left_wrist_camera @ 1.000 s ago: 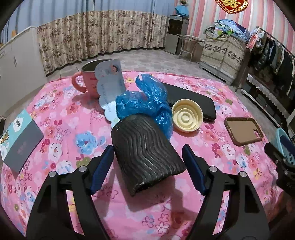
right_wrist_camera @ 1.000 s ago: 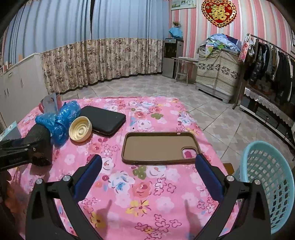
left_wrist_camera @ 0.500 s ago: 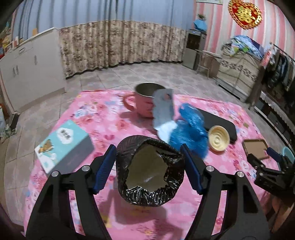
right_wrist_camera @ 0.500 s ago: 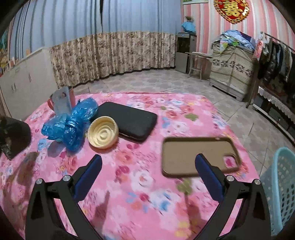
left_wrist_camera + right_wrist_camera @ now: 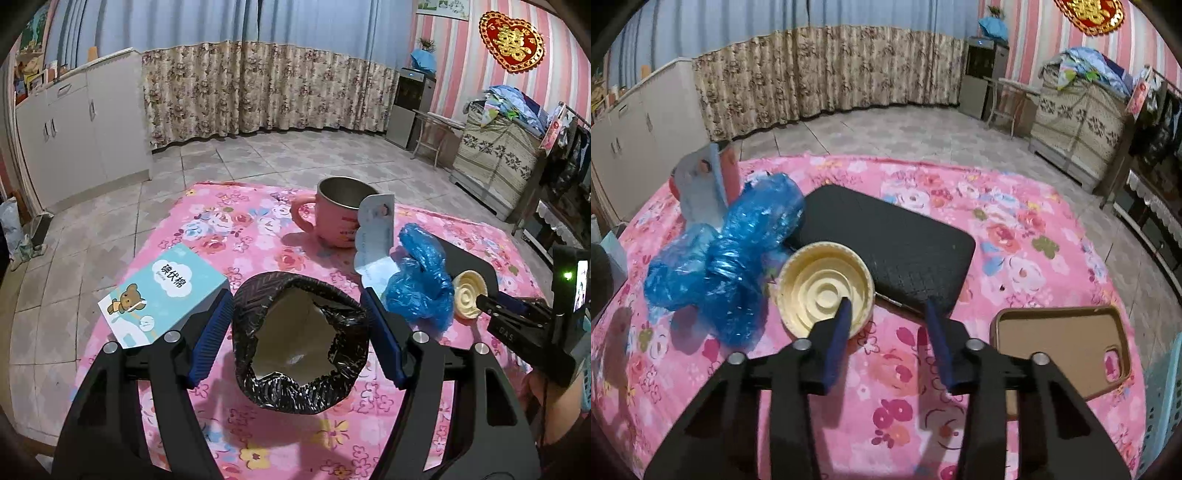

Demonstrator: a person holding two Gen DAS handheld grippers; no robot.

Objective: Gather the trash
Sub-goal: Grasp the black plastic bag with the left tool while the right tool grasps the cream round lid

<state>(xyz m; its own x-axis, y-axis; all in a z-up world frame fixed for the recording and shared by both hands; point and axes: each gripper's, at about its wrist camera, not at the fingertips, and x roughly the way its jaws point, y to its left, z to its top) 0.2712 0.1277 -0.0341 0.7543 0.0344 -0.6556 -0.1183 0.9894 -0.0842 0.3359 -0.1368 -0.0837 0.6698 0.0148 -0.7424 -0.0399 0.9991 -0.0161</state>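
Observation:
My left gripper [image 5: 295, 295] is shut on a small black bin [image 5: 295, 391] with a crinkled black liner, held just above the table with its mouth towards the camera. A cream round lid [image 5: 820, 288] lies upside down beside a crumpled blue plastic bag [image 5: 727, 258]. My right gripper [image 5: 888, 310] is closing over the lid's near rim, one finger [image 5: 842, 321] over its inside and the other outside; the pads do not press on it. In the left wrist view the right gripper [image 5: 491, 306] reaches the lid [image 5: 467, 295] beside the bag [image 5: 417, 291].
A pink floral cloth [image 5: 1015, 229] covers the table. On it are a black pouch [image 5: 894, 240], a brown phone case [image 5: 1060, 354], a pink mug [image 5: 332, 221] with a card [image 5: 373, 236] leaning on it, and a teal box [image 5: 166, 291]. A light blue basket [image 5: 1171, 406] stands off the right edge.
The left gripper tipped the bin so its mouth faces the camera and drew back left. The right gripper swung left from the phone case to the lid and its jaws narrowed.

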